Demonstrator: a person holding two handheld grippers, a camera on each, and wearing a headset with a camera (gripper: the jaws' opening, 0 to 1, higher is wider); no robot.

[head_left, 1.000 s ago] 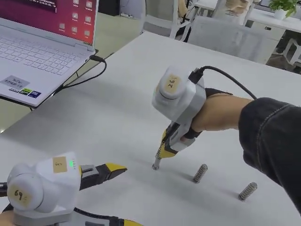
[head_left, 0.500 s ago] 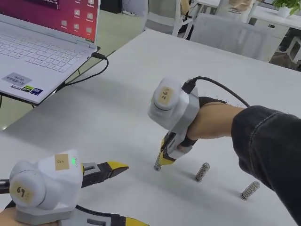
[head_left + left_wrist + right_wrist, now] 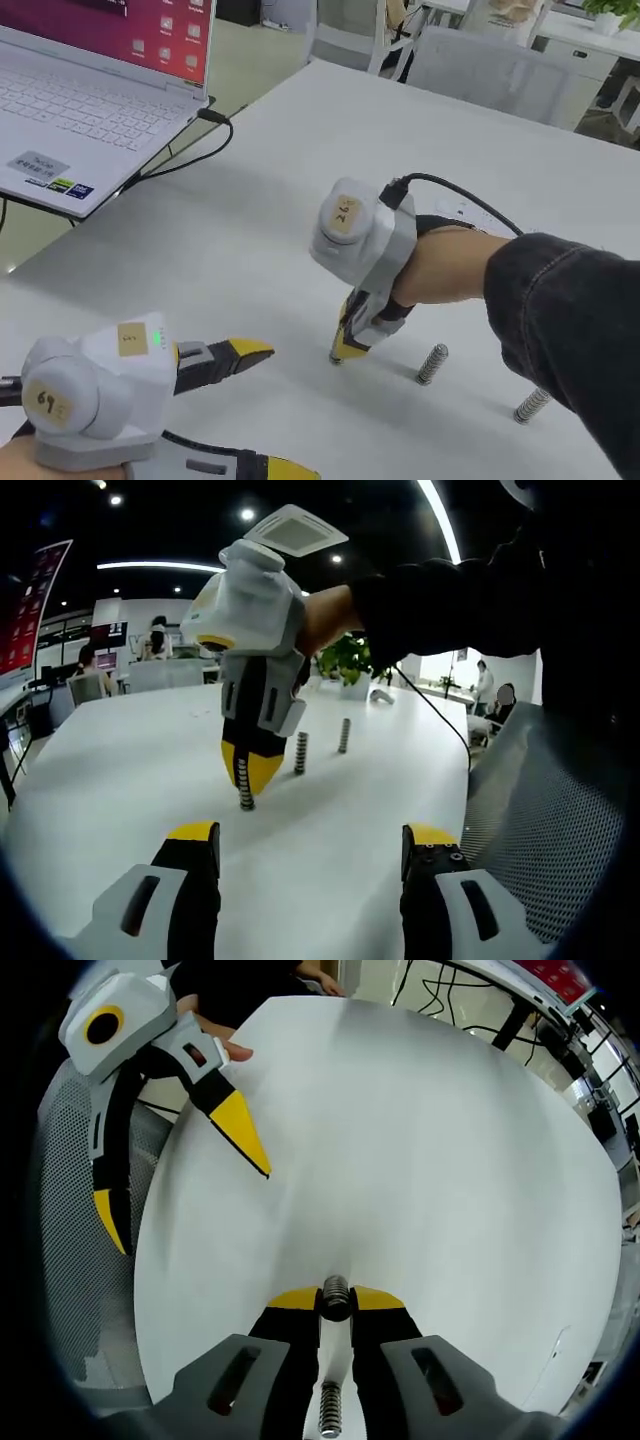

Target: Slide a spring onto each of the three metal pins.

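Spring (image 3: 336,1298) upright, pinched between right gripper (image 3: 340,353) fingers, lower end on worktop (image 3: 250,230). Second spring (image 3: 431,364), third spring (image 3: 531,404) stand nearby. Left gripper (image 3: 312,835) fingers wide apart, empty.

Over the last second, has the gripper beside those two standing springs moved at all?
Yes. The right gripper, jaws shut on the held spring, has sunk a little toward the table, judged against the nearest standing spring.
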